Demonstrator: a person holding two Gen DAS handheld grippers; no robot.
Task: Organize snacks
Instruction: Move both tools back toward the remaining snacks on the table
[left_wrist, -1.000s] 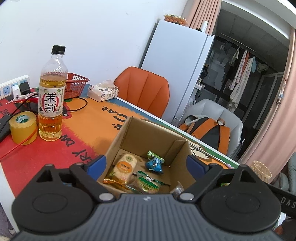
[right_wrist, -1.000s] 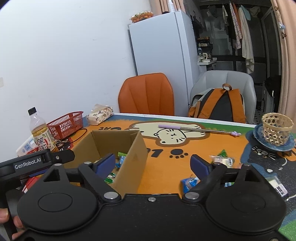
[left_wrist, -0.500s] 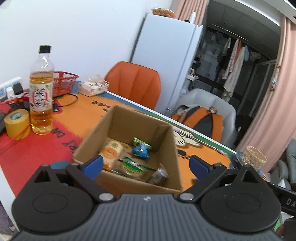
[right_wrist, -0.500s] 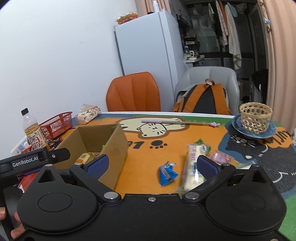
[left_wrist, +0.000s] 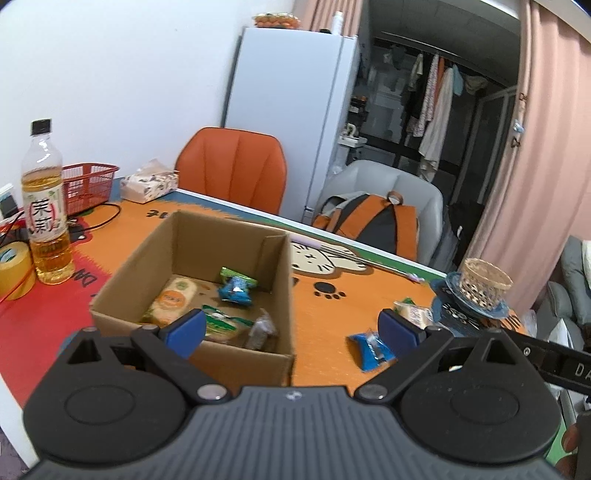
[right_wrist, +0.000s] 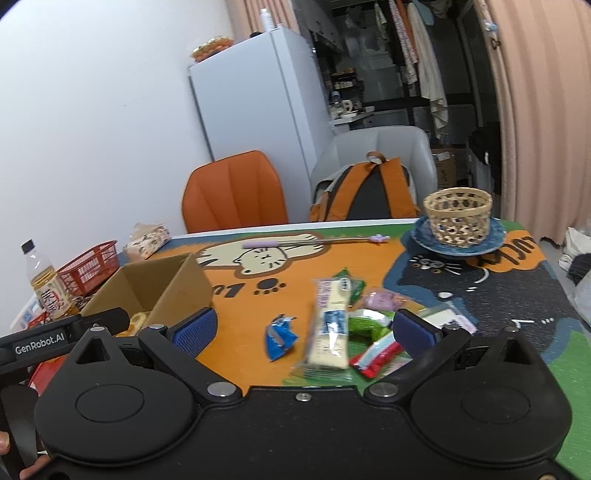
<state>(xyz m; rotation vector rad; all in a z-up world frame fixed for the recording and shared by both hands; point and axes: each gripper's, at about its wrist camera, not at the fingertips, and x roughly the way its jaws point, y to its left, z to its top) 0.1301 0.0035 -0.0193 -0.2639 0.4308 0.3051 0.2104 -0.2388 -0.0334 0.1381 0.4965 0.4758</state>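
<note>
An open cardboard box (left_wrist: 280, 280) stands on the table and holds several wrapped snacks, among them an orange packet (left_wrist: 173, 301) and a blue candy (left_wrist: 234, 290). My left gripper (left_wrist: 291, 328) hovers open over the box's near right corner, nothing between its fingers. A blue wrapper (left_wrist: 369, 350) lies on the mat to the box's right. In the right wrist view my right gripper (right_wrist: 303, 330) is open above a pile of loose snacks: a blue wrapper (right_wrist: 279, 336), a long pale bar (right_wrist: 330, 325), green (right_wrist: 365, 323), red (right_wrist: 373, 356) and pink (right_wrist: 382, 299) packets. The box (right_wrist: 177, 288) sits to its left.
A tea bottle (left_wrist: 44, 206), yellow tape roll (left_wrist: 14, 267), red basket (left_wrist: 86, 186) and tissue box (left_wrist: 147, 182) stand at the table's left. A wicker basket on a blue plate (right_wrist: 458, 218) sits far right. A purple-handled stick (right_wrist: 314, 242) lies across the mat. Chairs and a backpack stand behind.
Both views have swung to the right. The box has slid leftward in each, and the loose snack pile has come in between the right gripper's fingers. Both grippers' jaws stand a little wider.
</note>
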